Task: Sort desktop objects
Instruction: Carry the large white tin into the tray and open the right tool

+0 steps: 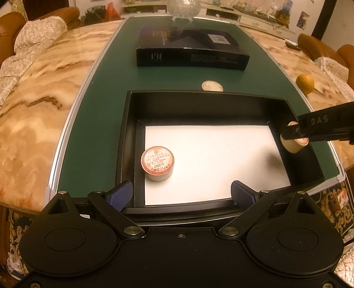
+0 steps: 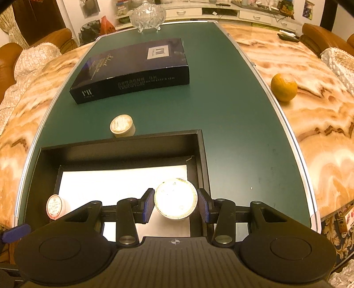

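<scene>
An open black box [image 1: 124, 133] with a white floor sits on the green mat; it also shows in the right wrist view [image 2: 203, 155]. One small round tin [image 1: 157, 163] with a red-printed label lies inside it at the left [image 2: 55, 207]. My right gripper [image 2: 176, 205] is shut on a second tin [image 2: 176, 199] and holds it above the box's right side; the left wrist view shows it [image 1: 294, 141] over the right wall. A third tin [image 2: 122, 125] stands on the mat behind the box [image 1: 212, 86]. My left gripper [image 1: 181, 196] is open and empty at the box's near wall.
A dark closed box [image 2: 132, 68] lies further back on the green mat [image 2: 232, 110]. A glass bowl [image 2: 147, 14] stands at the mat's far end. An orange [image 2: 283, 87] lies on the marble table to the right. Chairs surround the table.
</scene>
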`<state>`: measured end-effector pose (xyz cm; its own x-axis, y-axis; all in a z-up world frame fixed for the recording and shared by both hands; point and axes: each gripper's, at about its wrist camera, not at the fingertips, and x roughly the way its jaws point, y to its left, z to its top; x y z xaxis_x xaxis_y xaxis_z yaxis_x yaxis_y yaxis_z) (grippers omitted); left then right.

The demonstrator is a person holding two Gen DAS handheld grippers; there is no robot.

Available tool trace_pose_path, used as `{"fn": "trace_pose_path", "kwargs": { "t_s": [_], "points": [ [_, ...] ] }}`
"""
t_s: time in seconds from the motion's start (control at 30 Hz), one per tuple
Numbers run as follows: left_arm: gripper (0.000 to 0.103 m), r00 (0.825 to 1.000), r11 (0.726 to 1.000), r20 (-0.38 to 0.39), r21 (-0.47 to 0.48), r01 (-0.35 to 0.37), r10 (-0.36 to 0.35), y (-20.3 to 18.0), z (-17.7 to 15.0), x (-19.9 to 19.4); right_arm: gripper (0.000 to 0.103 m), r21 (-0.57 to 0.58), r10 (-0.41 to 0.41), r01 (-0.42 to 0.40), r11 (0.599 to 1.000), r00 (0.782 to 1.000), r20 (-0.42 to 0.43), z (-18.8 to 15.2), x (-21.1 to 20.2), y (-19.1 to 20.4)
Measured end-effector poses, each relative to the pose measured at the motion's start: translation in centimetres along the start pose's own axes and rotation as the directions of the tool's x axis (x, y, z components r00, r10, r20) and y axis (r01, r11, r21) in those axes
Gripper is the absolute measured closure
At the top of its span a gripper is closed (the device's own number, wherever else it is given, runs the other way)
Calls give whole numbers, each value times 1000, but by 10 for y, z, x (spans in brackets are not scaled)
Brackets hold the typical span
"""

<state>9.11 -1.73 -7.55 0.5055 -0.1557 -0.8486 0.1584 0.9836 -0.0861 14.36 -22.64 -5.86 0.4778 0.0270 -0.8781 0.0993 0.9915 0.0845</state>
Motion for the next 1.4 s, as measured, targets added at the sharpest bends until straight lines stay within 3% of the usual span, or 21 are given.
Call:
{"fn": "trace_pose_path", "kwargs": {
  "t_s": [0.47, 0.6, 1.3, 1.4],
  "points": [
    [6, 999, 999, 34, -40, 15, -14, 11, 0, -19, 58, -9, -5, 5, 1000, 999, -40, -8, 16, 4],
    [6, 998, 996, 55, -91, 19, -14, 20, 0, -24, 58, -32, 0, -2, 999, 998, -59, -9, 21, 11],
    [6, 999, 996, 37, -94, -4, 7, 31, -2, -25, 58, -97, -92, 82, 992, 991, -96, -15, 42, 32],
    [6, 999, 996, 36, -93, -10, 13, 31, -2, -25, 51, -83, -79, 72, 994, 993, -89, -16, 40, 30]
  ]
}}
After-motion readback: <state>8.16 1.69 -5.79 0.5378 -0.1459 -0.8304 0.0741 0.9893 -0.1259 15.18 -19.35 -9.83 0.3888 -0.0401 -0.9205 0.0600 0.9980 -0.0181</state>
